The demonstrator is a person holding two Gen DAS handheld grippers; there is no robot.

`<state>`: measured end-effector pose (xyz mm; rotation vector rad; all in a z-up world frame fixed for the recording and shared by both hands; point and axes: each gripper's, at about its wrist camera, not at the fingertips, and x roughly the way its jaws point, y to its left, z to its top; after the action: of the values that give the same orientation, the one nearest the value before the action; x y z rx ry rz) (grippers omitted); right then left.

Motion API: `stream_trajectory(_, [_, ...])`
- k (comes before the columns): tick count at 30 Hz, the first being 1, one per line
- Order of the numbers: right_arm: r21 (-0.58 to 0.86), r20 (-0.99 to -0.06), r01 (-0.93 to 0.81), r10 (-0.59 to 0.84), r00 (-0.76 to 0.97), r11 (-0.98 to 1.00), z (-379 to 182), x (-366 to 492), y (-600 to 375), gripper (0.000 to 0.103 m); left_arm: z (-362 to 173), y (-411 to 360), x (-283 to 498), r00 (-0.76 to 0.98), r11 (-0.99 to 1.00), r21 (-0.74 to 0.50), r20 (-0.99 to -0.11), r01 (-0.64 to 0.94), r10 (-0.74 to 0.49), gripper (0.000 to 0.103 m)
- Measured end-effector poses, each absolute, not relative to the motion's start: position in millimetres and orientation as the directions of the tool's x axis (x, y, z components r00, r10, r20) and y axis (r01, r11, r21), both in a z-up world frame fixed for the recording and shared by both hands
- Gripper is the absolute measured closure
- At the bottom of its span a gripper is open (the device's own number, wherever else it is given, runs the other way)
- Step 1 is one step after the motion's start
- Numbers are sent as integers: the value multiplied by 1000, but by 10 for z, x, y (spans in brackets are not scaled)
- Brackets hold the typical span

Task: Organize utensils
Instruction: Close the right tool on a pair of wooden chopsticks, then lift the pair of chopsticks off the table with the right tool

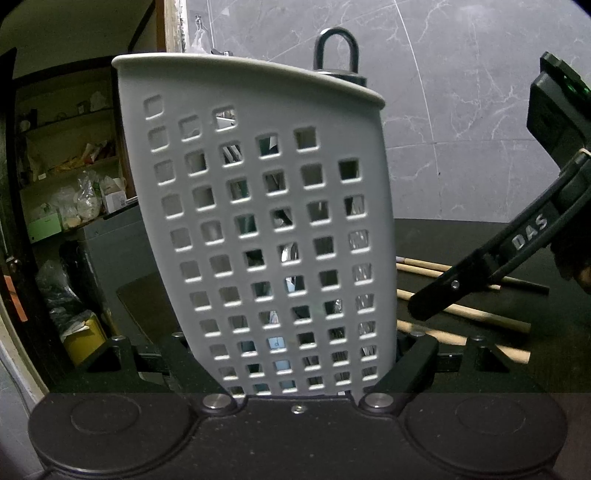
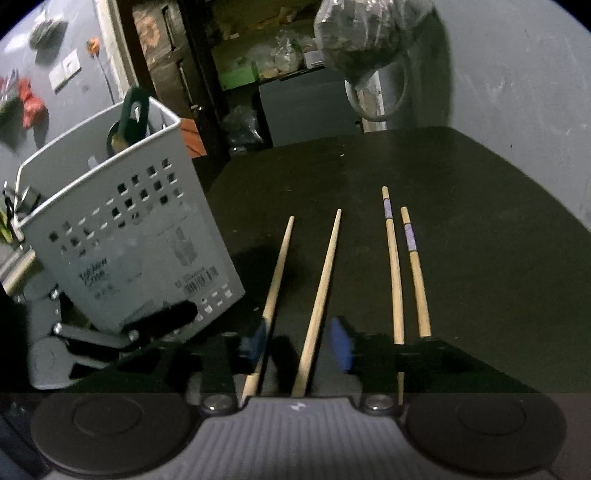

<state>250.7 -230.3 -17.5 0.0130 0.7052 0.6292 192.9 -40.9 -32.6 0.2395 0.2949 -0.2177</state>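
Observation:
A grey perforated utensil holder [image 1: 266, 229] fills the left wrist view, tilted, with a dark loop handle sticking out of its top. My left gripper [image 1: 295, 376] is shut on the holder's base. The holder also shows at the left of the right wrist view [image 2: 125, 236], tilted. Several wooden chopsticks lie on the dark table: two plain ones [image 2: 321, 291] and two with purple bands [image 2: 410, 273]. My right gripper [image 2: 299, 347] is open, low over the table, with one plain chopstick between its blue pads [image 2: 341, 343]. It shows at the right of the left wrist view [image 1: 480, 273].
The dark table [image 2: 480, 229] ends at a far edge before a doorway with cluttered shelves [image 2: 266, 62]. A bag [image 2: 362, 33] hangs on the grey wall behind. A marbled wall [image 1: 461, 92] stands behind the holder.

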Motion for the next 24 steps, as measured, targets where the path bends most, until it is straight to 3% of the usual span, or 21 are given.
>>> stream_trajectory(1, [231, -597, -538, 555, 580, 811, -173, 2518, -2302, 31, -326, -409, 1929, 934, 949, 200, -311, 245, -176, 21])
stream_trajectory(4, [240, -596, -564, 578, 557, 790, -162, 2520, -2251, 19, -326, -410, 1929, 934, 948, 201, -311, 246, -176, 21])
stream_trajectory(11, [43, -646, -629, 502, 575, 776, -197, 2371, -1993, 21, -325, -411, 1929, 934, 948, 200, -311, 246, -176, 21])
stream_trajectory(14, [-21, -644, -618, 462, 609, 786, -199, 2332, -1951, 42, -325, -412, 1929, 934, 948, 200, -311, 246, -176, 21])
stream_trajectory(16, [-14, -641, -601, 454, 619, 799, -185, 2321, -1974, 66, -324, -412, 1930, 934, 948, 200, -312, 246, -176, 21])
stream_trajectory(19, [-8, -638, -572, 436, 635, 820, -180, 2341, -2028, 87, -324, -412, 1931, 934, 949, 200, -311, 246, -176, 21])
stream_trajectory(24, [-8, -650, -547, 411, 639, 837, -183, 2182, -2128, 88, -344, -424, 1928, 934, 949, 198, -310, 247, -179, 21])
